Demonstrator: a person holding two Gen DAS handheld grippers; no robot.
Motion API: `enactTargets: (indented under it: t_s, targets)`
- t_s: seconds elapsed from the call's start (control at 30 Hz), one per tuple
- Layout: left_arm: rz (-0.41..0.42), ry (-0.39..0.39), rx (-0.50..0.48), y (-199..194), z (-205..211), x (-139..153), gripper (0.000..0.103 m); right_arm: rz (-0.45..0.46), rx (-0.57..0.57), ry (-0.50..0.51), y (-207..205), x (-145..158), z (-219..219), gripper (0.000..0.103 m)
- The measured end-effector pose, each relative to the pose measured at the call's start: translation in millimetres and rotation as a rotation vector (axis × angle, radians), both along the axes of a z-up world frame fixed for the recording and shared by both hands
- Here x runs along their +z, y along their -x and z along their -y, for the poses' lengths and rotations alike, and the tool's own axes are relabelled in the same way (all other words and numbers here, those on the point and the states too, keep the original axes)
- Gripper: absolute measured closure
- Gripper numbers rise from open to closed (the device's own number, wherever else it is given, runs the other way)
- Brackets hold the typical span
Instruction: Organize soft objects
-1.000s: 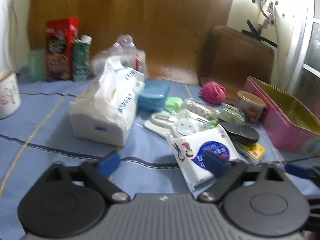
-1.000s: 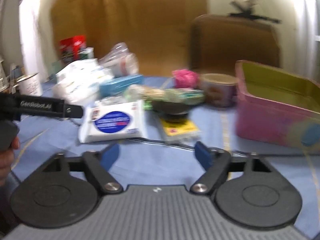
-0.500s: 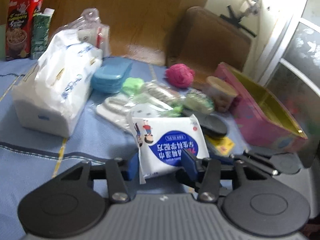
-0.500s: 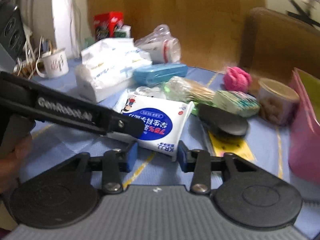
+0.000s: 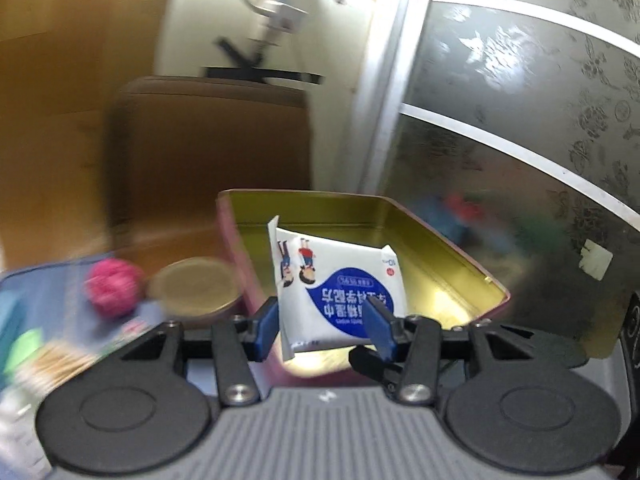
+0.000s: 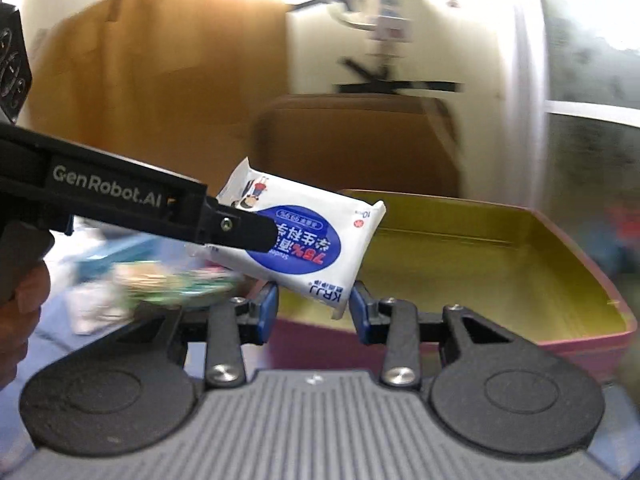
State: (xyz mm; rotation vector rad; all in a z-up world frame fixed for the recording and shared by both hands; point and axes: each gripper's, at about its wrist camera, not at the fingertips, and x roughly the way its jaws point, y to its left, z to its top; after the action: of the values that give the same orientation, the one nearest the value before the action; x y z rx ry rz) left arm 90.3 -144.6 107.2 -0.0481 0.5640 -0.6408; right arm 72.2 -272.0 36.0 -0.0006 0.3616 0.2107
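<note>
A white wipes pack (image 5: 336, 280) with a blue oval label hangs in the air over the near left part of an open pink tin (image 5: 440, 264) with a golden inside. My left gripper (image 5: 322, 328) is shut on the pack's lower end, one blue pad on each side. In the right wrist view the same pack (image 6: 320, 240) tilts above the tin (image 6: 520, 272). Its lower corner sits pinched between the pads of my right gripper (image 6: 314, 308). The left gripper's black arm (image 6: 120, 200) reaches in from the left and covers part of the pack.
A pink yarn ball (image 5: 112, 288) and a round gold-lidded tub (image 5: 192, 288) sit left of the tin on the blue cloth. Blurred packets (image 5: 40, 360) lie at the far left. A brown chair back (image 5: 208, 132) and a frosted glass door (image 5: 520, 120) stand behind. A hand (image 6: 20, 308) holds the left gripper.
Both grippers went from open to shut on the wipes pack, lifted it off the blue cloth, and carried it right to above the pink tin.
</note>
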Motion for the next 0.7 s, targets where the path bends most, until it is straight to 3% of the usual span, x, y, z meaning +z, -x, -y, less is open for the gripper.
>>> enactTargets:
  t_s: [0.13,0.23,0.33,0.4,0.5,0.57,0.63,0.7]
  targets:
    - [-0.076,-0.012,0.016,-14.4,26.1,-11.8,0.055,-0.024,-0.136,0.054,-8.9,-10.9,26.4,0.054]
    - [-0.054,0.004,0.029,3.9,-3.4,-16.2,0.055,0.016,-0.152,-0.05,7.8,-12.8,39.2,0.053]
    - [-0.023,0.007,0.1,30.0,-57.3,-19.5,0.055,0.055,-0.058,-0.102,23.5,-9.1,21.2,0.055]
    - [-0.016,-0.02,0.171,42.2,-89.1,-23.1,0.055,0.06,0.062,-0.103,28.7,-6.1,-5.1,0.055]
    - [-0.032,-0.069,0.303,58.4,-138.1,-34.6,0.055,-0.014,0.243,-0.087,25.7,-13.3,-59.5,0.055]
    - [-0.062,-0.065,0.359,68.4,-167.5,-41.3,0.055,-0.073,0.302,-0.048,13.2,-21.8,-92.5,0.055]
    - [-0.096,-0.037,0.389,76.6,-191.2,-49.0,0.055,-0.11,0.331,0.0,-4.8,-28.3,-115.3,0.05]
    - [-0.125,-0.003,0.405,84.4,-210.4,-55.8,0.055,-0.131,0.318,0.04,-25.9,-35.2,-128.3,0.036]
